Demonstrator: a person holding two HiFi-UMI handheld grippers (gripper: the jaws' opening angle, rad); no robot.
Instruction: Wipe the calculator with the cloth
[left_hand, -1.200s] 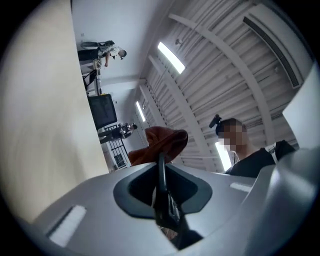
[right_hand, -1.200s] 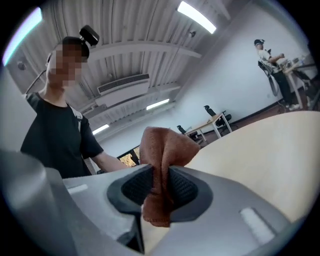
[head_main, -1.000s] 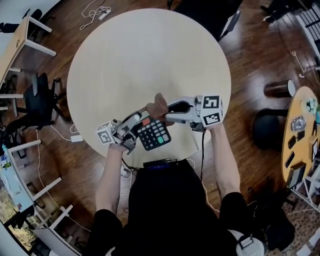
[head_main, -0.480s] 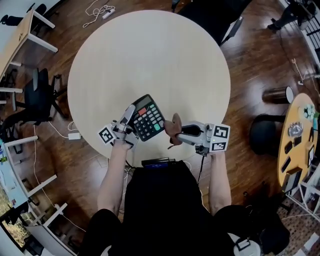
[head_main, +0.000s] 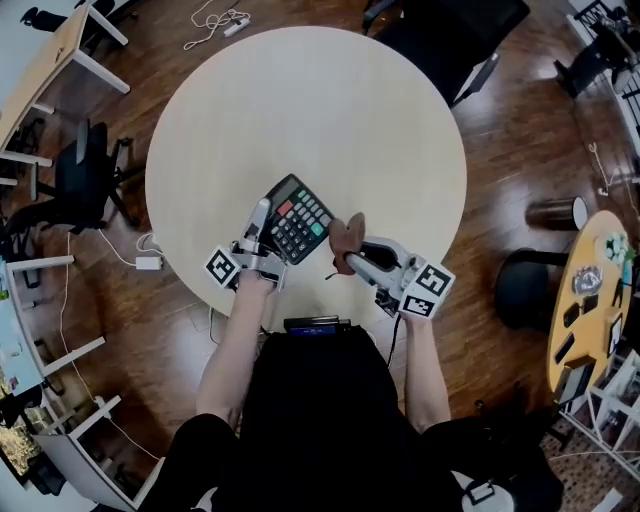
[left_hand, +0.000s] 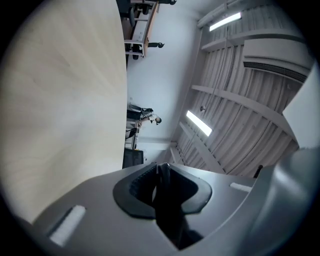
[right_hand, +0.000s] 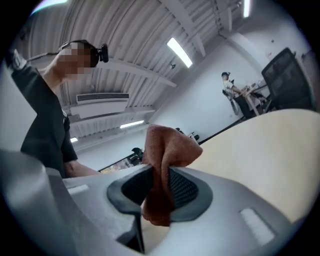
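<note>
Left gripper (head_main: 263, 214) jaws narrow, clamped on the left edge of the calculator (head_main: 300, 216), which is over the round table (head_main: 300, 100) near its 6 o'clock rim. Right gripper (head_main: 352, 252) is pinched on the brown cloth (head_main: 346, 236), just beside the calculator at its 4 o'clock. Contact between the two is unclear.

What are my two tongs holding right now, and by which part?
Left tongs: the calculator, clamped by one edge. Right tongs: the brown cloth, pinched at a bunched fold.
</note>
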